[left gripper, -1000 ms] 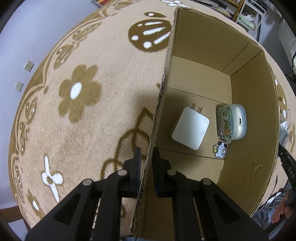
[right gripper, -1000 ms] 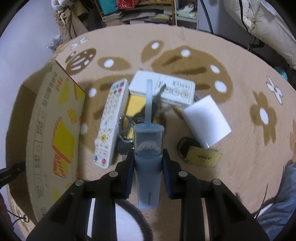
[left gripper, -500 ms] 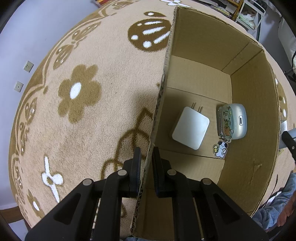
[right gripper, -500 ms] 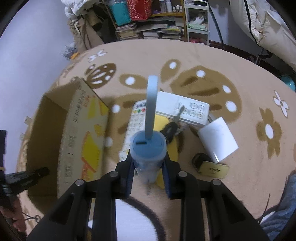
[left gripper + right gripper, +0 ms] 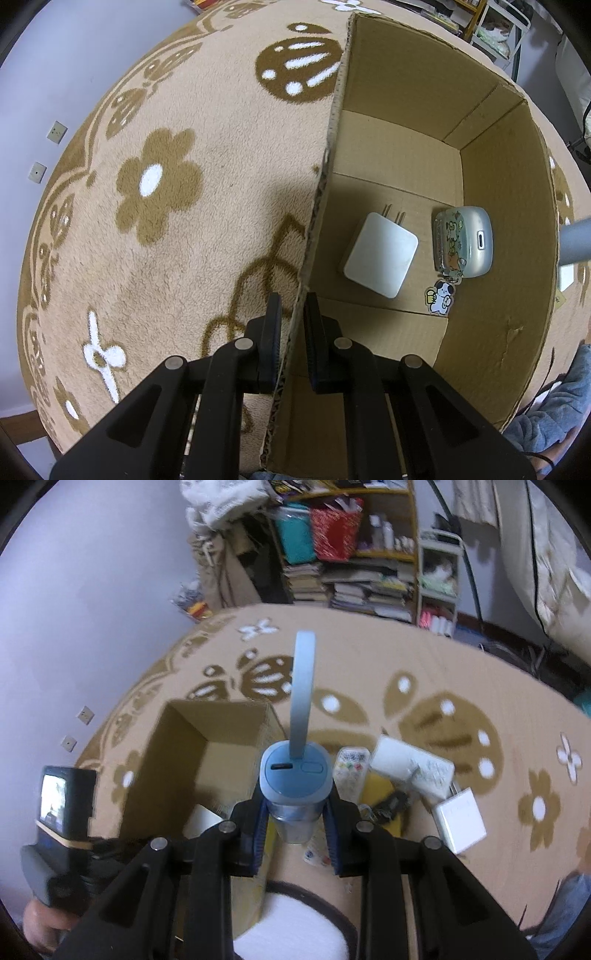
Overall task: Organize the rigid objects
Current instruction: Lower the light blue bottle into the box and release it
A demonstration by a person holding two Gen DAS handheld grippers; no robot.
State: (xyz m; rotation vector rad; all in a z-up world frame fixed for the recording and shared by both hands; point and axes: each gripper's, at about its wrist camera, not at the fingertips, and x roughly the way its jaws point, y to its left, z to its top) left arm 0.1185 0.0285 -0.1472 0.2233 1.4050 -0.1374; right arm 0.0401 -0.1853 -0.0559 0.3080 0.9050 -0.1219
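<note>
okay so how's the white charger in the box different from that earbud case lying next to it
The white charger is plain, flat and squarish, with two metal prongs sticking out; the earbud case is rounded, in a clear cover printed with cartoon characters. The charger has nothing attached, while the earbud case carries a dog-shaped charm on a ring. The charger looks the wider of the two. Both lie loose on the floor of the cardboard box.
</note>
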